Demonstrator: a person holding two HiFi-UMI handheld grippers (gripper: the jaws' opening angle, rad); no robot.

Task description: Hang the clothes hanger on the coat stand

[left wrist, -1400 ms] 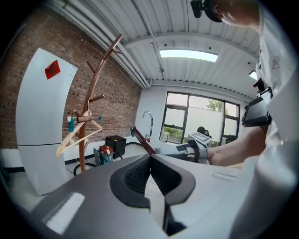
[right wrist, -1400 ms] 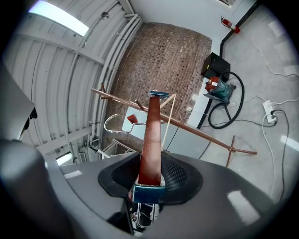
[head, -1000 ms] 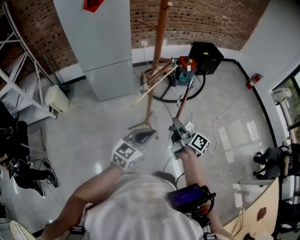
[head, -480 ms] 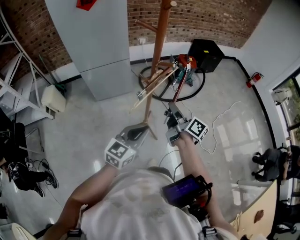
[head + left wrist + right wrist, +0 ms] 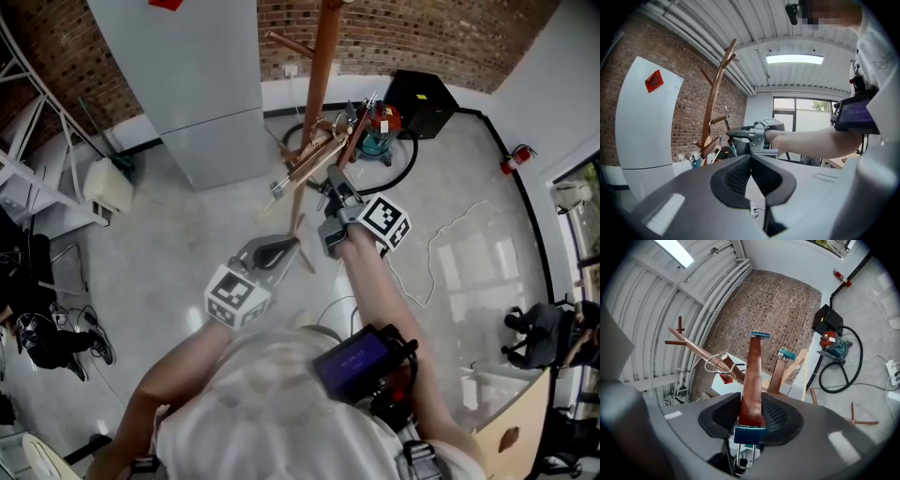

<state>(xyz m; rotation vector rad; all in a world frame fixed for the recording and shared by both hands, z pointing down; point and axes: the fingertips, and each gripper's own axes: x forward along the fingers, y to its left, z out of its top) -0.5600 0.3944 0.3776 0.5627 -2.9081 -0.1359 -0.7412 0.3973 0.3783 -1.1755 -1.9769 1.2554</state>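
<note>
Right gripper view tells it best: the right tongs point(image 5: 751, 414) are pinching one brown wooden arm of the clothes hanger point(image 5: 752, 376), with a teal end piece sticking out on the near side of the pads. The hanger's wire hook point(image 5: 716, 364) sits right up by the pole of the coat stand point(image 5: 701, 350); can't tell if it's touching.

From the head view, the hanger is held up off the floor, just right of the stand's pole, over by the far brick wall.

The left tongs point(image 5: 751, 158) are pressed together with nothing in them, lower down and nearer the person, off to the left.

There's also a grey cabinet point(image 5: 202, 94) far left, and a teal-and-red vacuum point(image 5: 378, 131) on the floor right of the stand.
</note>
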